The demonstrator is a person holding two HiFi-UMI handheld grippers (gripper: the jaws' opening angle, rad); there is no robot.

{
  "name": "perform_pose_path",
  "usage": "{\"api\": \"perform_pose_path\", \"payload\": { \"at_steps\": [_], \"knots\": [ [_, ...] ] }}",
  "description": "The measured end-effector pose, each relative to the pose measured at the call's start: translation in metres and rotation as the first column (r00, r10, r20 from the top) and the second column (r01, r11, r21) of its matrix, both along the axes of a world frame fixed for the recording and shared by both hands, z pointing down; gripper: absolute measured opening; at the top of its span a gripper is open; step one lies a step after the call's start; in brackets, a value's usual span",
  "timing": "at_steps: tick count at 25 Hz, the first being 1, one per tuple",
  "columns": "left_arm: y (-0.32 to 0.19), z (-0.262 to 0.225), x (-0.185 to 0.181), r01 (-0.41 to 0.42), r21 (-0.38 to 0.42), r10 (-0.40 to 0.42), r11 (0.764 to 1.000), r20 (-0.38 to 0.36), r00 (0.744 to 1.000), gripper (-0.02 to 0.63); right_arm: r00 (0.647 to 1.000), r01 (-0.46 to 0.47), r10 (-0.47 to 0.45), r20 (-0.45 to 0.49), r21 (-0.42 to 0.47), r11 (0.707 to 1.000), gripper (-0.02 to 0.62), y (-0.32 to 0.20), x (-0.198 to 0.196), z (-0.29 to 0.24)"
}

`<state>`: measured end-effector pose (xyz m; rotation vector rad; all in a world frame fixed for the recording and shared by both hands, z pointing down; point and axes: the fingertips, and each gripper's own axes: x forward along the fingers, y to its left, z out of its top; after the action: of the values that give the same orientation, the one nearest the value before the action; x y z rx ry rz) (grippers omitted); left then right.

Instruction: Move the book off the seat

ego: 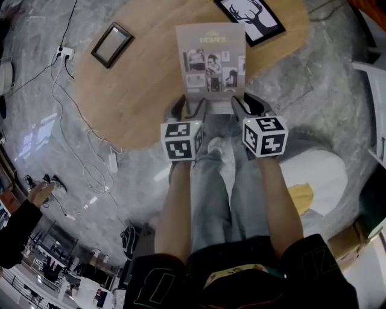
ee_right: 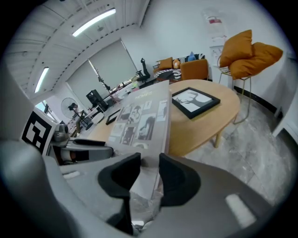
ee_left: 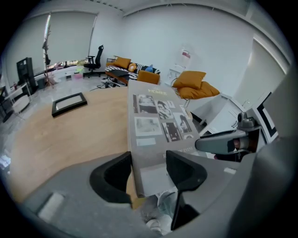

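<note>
Jaws of left gripper [ego: 190, 106] and right gripper [ego: 246, 104] clamp the book [ego: 211, 60] above the table [ego: 136, 90].

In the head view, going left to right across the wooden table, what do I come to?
Small dark rectangular picture frame → grey photo-covered book → black-framed white print of antlers.

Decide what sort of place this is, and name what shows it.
Probably an office lounge: a swivel office chair, orange cushions, and a round wooden table bearing a framed picture.
</note>
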<state>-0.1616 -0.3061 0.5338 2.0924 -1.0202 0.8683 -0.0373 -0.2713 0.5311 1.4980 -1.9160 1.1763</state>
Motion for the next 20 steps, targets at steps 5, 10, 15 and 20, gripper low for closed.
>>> {"api": "perform_pose_path", "payload": {
  "at_steps": [5,10,15,20],
  "knots": [
    [-0.016,0.012,-0.02,0.165,-0.018,-0.164,0.986,0.014,0.986,0.247,0.987,0.163,-0.163,0.01,-0.013,0.987,0.123,-0.038,-0.016,0.014],
    [-0.031,0.024,-0.036,0.273,-0.043,-0.273,0.961,0.017,0.962,0.249,0.957,0.292,-0.292,0.007,-0.029,0.956,0.124,-0.067,-0.032,0.026],
    [-0.044,0.029,-0.044,0.369,-0.052,-0.368,0.928,0.029,0.929,0.25,0.935,0.355,-0.355,0.017,-0.039,0.934,0.134,-0.091,-0.04,0.034],
    [-0.051,0.028,-0.047,0.442,-0.071,-0.437,0.894,0.071,0.897,0.232,0.924,0.381,-0.381,-0.031,-0.007,0.925,0.143,-0.109,-0.034,0.028]
  ]
}}
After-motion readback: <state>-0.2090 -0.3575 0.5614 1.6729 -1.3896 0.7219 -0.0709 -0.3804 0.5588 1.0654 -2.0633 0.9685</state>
